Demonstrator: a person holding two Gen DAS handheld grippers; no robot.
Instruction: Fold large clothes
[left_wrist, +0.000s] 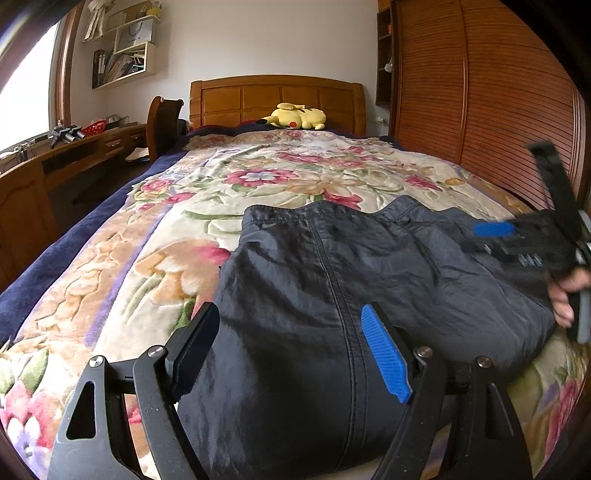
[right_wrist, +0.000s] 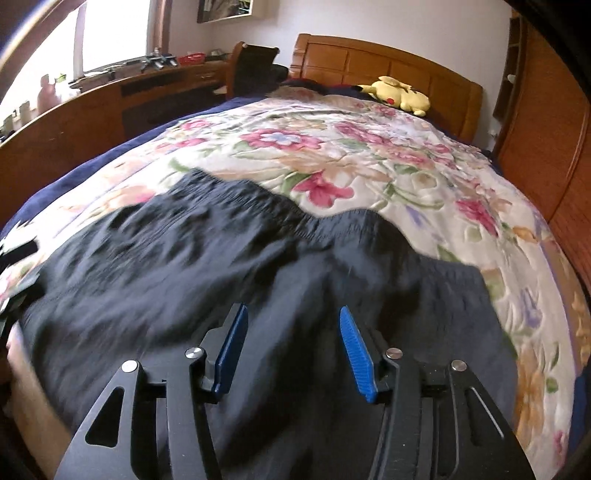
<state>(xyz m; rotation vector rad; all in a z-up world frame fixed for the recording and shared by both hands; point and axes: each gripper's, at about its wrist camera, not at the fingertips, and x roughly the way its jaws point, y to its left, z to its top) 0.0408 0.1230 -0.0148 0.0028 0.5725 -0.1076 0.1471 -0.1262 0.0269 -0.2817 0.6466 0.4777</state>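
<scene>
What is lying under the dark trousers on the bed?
The dark trousers lie spread on a floral blanket, visible all around them. Whether anything else lies beneath them cannot be seen: the cloth covers it.

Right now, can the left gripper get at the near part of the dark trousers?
Probably yes. The left gripper is open directly over the dark trousers, which lie spread on the floral blanket. Nothing sits between its fingers and the fabric.

A floral quilt (left_wrist: 258, 177) covers the bed, a yellow plush toy (left_wrist: 295, 116) lies by the wooden headboard (left_wrist: 277, 96), and a desk (left_wrist: 74, 147) with what looks like a red basket (left_wrist: 94, 128) stands under the window.
</scene>
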